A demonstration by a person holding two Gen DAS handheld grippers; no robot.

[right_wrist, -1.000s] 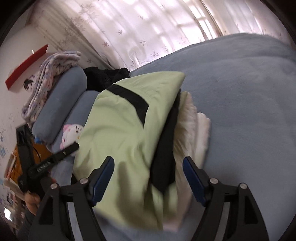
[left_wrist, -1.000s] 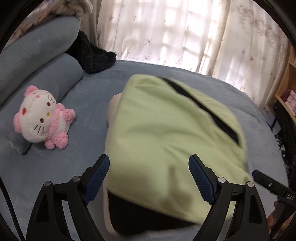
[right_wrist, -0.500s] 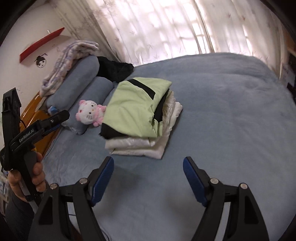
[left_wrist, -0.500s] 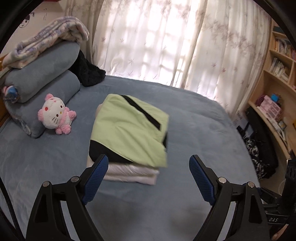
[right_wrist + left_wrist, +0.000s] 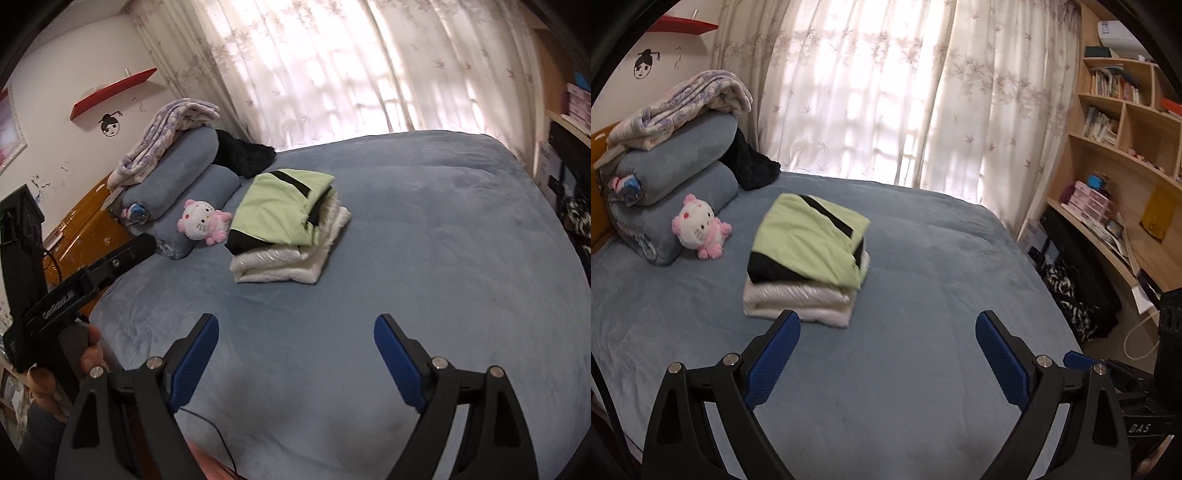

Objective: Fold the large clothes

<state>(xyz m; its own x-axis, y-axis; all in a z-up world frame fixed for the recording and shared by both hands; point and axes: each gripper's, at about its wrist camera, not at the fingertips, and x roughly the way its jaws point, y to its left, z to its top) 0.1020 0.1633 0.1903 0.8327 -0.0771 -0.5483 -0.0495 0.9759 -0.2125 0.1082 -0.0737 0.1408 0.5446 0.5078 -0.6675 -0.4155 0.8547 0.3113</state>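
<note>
A folded light green garment with black trim [image 5: 809, 240] [image 5: 280, 206] lies on top of a folded white padded garment [image 5: 798, 299] [image 5: 284, 262] on the blue bed [image 5: 923, 350] [image 5: 443, 240]. My left gripper [image 5: 886, 332] is open and empty, held back from the stack above the bed's near part. My right gripper [image 5: 295, 336] is open and empty, also well short of the stack. The left gripper's body shows at the left of the right wrist view [image 5: 74, 291], held by a hand.
A pink and white plush cat [image 5: 700, 230] [image 5: 203, 221] leans on rolled blue bedding [image 5: 676, 173] with a patterned blanket [image 5: 683, 99] on top. A black fluffy item [image 5: 750, 166] lies by the curtain [image 5: 886, 92]. Wooden shelves [image 5: 1126, 155] stand on the right.
Both grippers have pulled back and up from the folded stack, which looked close and large a second ago and now lies far off on the bed. Both stay open.
</note>
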